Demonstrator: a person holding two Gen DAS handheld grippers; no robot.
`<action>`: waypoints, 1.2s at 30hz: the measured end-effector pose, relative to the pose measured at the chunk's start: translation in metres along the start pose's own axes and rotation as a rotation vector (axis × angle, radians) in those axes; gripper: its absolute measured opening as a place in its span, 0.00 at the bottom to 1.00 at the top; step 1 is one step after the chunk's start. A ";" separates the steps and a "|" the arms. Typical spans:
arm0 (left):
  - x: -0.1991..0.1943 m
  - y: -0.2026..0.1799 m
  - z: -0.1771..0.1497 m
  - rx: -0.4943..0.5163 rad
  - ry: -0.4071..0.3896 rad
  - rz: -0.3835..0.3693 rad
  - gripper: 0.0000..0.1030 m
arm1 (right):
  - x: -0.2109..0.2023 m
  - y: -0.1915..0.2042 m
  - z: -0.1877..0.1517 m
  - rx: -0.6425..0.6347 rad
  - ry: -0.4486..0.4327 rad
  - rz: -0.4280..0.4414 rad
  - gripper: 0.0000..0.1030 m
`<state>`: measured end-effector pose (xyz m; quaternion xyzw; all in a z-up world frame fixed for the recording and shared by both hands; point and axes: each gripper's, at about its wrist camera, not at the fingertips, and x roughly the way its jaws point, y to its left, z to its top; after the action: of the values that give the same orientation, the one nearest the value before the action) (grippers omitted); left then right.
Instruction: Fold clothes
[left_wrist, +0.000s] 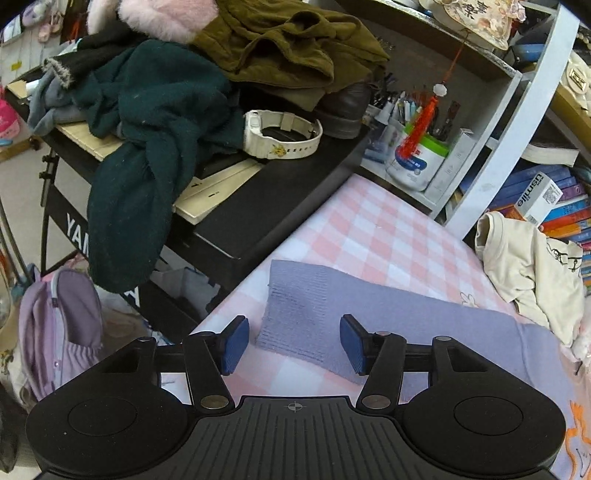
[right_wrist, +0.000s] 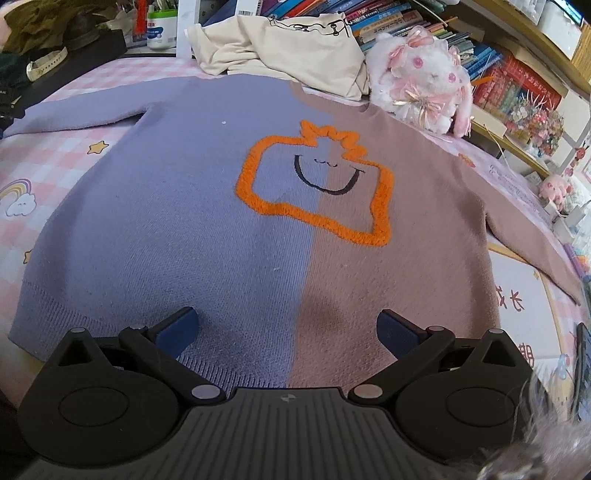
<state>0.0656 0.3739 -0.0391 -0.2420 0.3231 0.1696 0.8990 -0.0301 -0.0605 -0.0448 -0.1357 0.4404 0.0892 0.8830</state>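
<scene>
A sweater (right_wrist: 207, 221), half lilac and half brown, lies flat and face up on the pink checked bed sheet (right_wrist: 55, 155). An orange outlined figure (right_wrist: 314, 184) is on its chest. Its lilac sleeve (left_wrist: 388, 310) stretches out across the sheet in the left wrist view, ribbed cuff (left_wrist: 291, 306) toward the bed's edge. My left gripper (left_wrist: 293, 343) hovers at that cuff, jaws open, the blue pads (left_wrist: 236, 343) standing either side of the cuff without pressing it. My right gripper (right_wrist: 288, 332) is open over the sweater's bottom hem, near the seam between the two colours, holding nothing.
A cream garment (right_wrist: 295, 48) is bunched at the head of the bed beside a white plush rabbit (right_wrist: 424, 77). Bookshelves (left_wrist: 546, 199) line the wall. Left of the bed a black keyboard (left_wrist: 258, 206) carries a dark green garment (left_wrist: 147, 147), an olive one (left_wrist: 288, 48) and a white watch (left_wrist: 284, 134).
</scene>
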 end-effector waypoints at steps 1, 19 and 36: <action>0.001 -0.001 0.000 -0.003 -0.001 -0.007 0.50 | 0.000 0.000 0.000 0.001 0.001 0.002 1.00; 0.015 -0.022 -0.009 -0.123 0.065 -0.233 0.50 | 0.000 -0.004 -0.002 0.032 -0.005 0.020 1.00; 0.019 0.012 -0.003 -0.386 0.023 -0.226 0.47 | 0.001 -0.010 -0.003 0.065 -0.004 0.041 1.00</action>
<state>0.0721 0.3849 -0.0575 -0.4461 0.2657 0.1237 0.8456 -0.0294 -0.0706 -0.0461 -0.0980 0.4437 0.0932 0.8859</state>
